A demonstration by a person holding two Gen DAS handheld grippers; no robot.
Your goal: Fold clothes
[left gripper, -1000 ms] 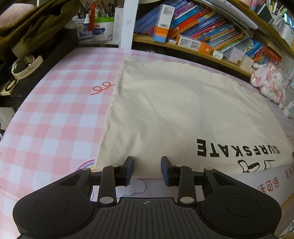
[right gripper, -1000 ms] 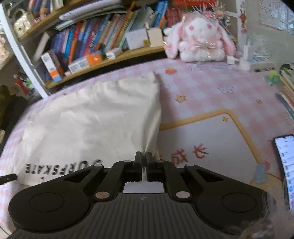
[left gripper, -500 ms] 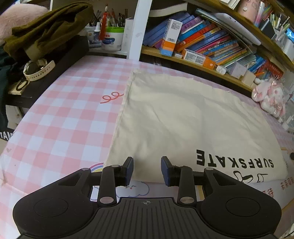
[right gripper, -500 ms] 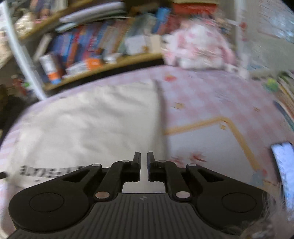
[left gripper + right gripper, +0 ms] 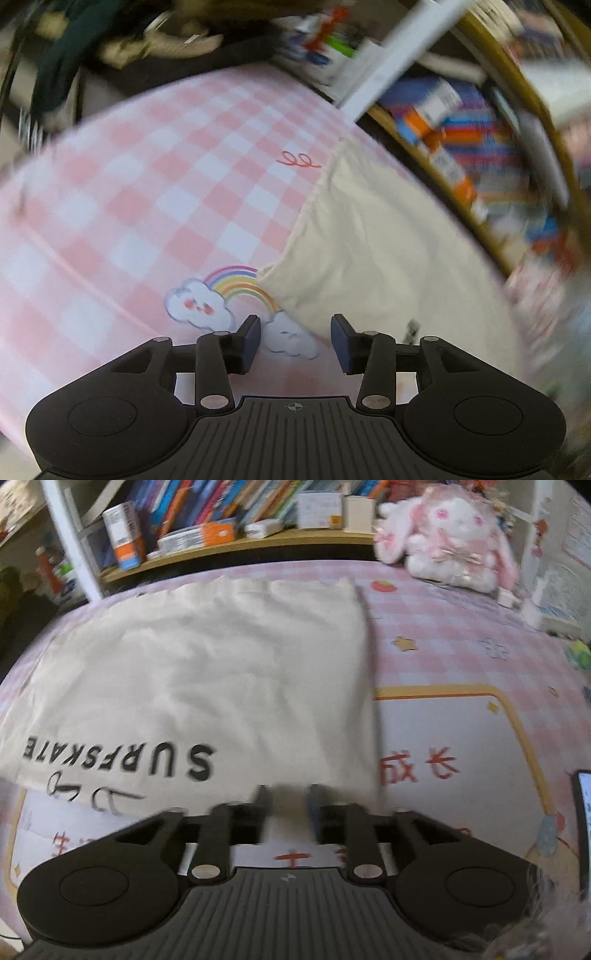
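Cream garment (image 5: pixel 207 672) is lying flat on the pink checked tablecloth (image 5: pixel 122 206), filling the centre and left of the right wrist view. It is showing black inverted lettering "SURFSKATE" near its lower left edge, with a line drawing below it. Its right edge is running straight down toward the lower centre; the surface is looking smooth with faint creases.

In the left wrist view the garment is occupying the right of centre, its near corner lying beside a rainbow-and-cloud print (image 5: pixel 221 295).

Left gripper (image 5: pixel 295 341) is hovering with jaws spread wide, holding nothing. Right gripper (image 5: pixel 288 812) is motion-blurred, jaws parted, with pale cloth between them but not clamped.

Bookshelf (image 5: pixel 236 542) and plush rabbit (image 5: pixel 450 535) are sitting along the upper frame.
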